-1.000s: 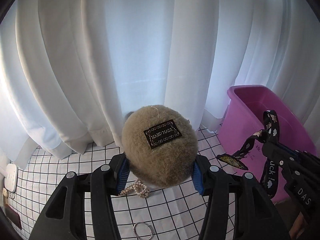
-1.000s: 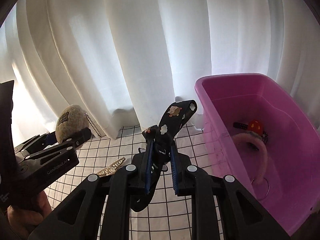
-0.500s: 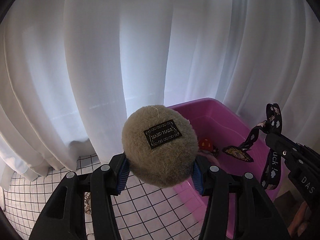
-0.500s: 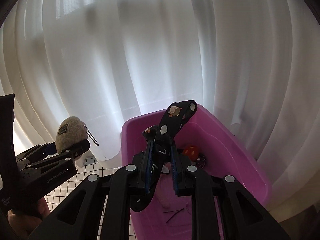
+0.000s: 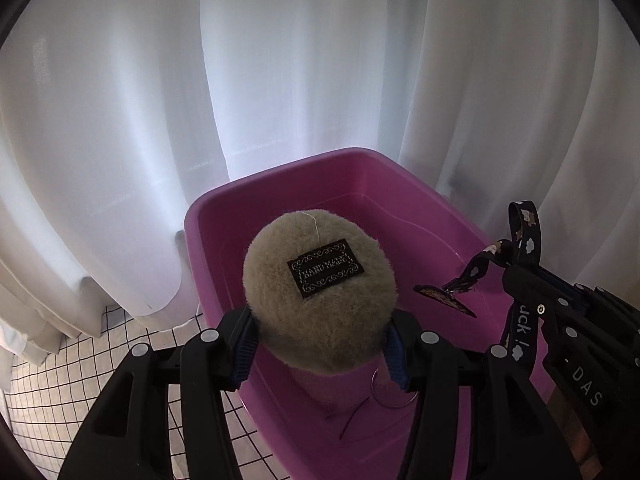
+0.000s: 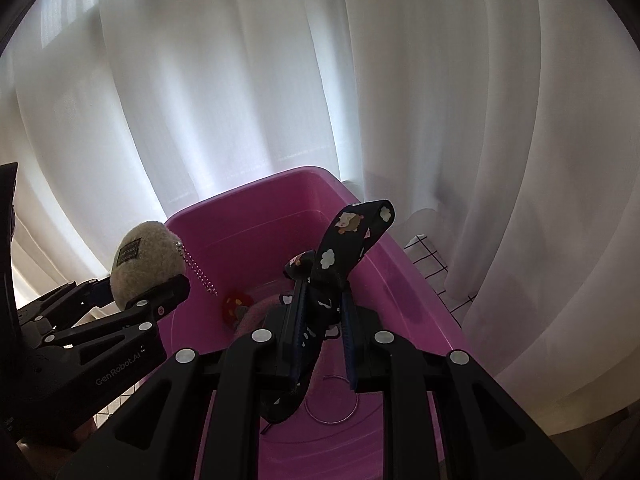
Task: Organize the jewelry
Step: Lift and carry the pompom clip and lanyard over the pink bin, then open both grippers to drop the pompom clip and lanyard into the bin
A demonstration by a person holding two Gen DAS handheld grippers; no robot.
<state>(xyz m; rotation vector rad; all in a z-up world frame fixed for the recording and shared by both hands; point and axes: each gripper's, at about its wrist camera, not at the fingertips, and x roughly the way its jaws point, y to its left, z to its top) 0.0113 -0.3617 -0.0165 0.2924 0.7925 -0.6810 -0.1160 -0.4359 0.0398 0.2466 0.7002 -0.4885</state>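
Both items are held above the pink plastic bin (image 5: 208, 216), which I judge to be the collection point. Carried over its opening, either piece will fall inside on release rather than onto the gridded tabletop (image 5: 48, 376) at 8 o'clock.

Left claw (image 5: 320, 346): jaws spread wide and pressed into the two flanks of a beige plush pom-pom charm (image 5: 320, 312). The pile bulges over the blue pads (image 5: 242, 344), so the grip is firm. Its black "HAND MADE" label (image 5: 325, 267) faces up; in the right wrist view a ball chain (image 6: 196, 270) hangs free from it over the bin.

Right claw (image 6: 322, 332): jaws nearly closed, pinching a black lanyard strap (image 6: 348, 240) printed with clouds and cartoon animals. Its loop stands up at 12 o'clock and the tail droops below the pads. A dark flat charm (image 5: 444, 300) dangles from the strap.

Bin contents, seen from the right wrist: a red mushroom-like trinket (image 6: 236, 304), a pink fuzzy band (image 6: 260, 308), and a thin metal ring (image 6: 330, 400) on the floor.

Judgement: both pieces are positioned for release.
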